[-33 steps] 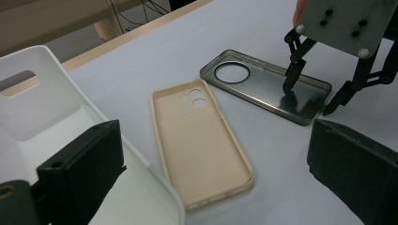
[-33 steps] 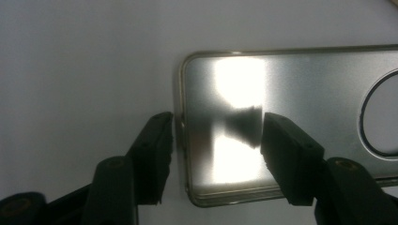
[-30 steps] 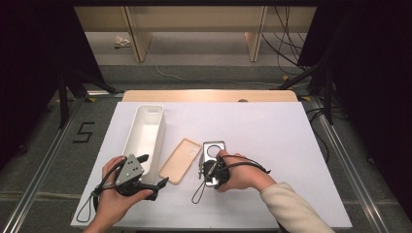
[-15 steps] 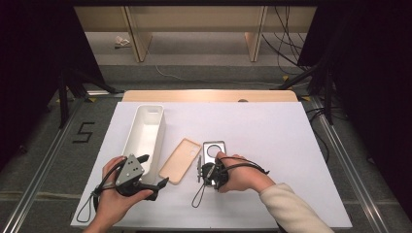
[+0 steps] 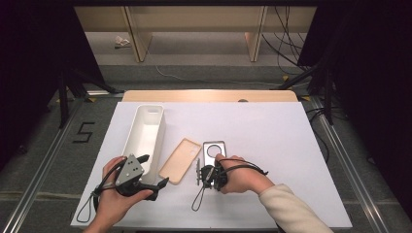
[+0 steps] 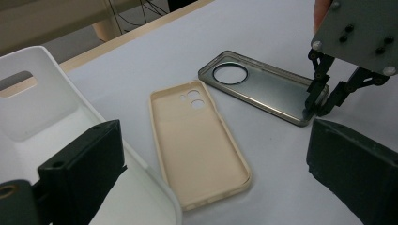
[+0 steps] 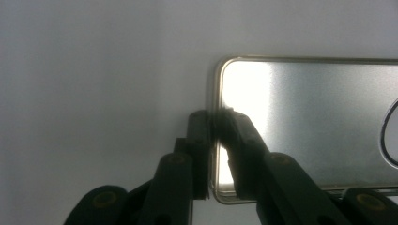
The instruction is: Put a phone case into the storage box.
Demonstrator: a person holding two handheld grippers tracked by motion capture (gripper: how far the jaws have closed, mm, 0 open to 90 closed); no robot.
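Right gripper (image 7: 217,123) just closing, pinching clear phone case (image 7: 305,122) edge; left gripper (image 6: 211,187) jaws apart, holding nothing, near beige case (image 6: 197,140).

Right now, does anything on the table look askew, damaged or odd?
Nothing stands out. The beige case and grey case lie flat, open side up, beside the white bin. The right gripper pinches the grey case's end rim, as expected.

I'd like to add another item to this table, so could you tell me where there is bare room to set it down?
The right half of the white table, beyond the clear phone case, is bare, as is the far strip past the white bin. It is crowded near the front left: bin, beige phone case, clear case, and the left gripper and right gripper sit close together.
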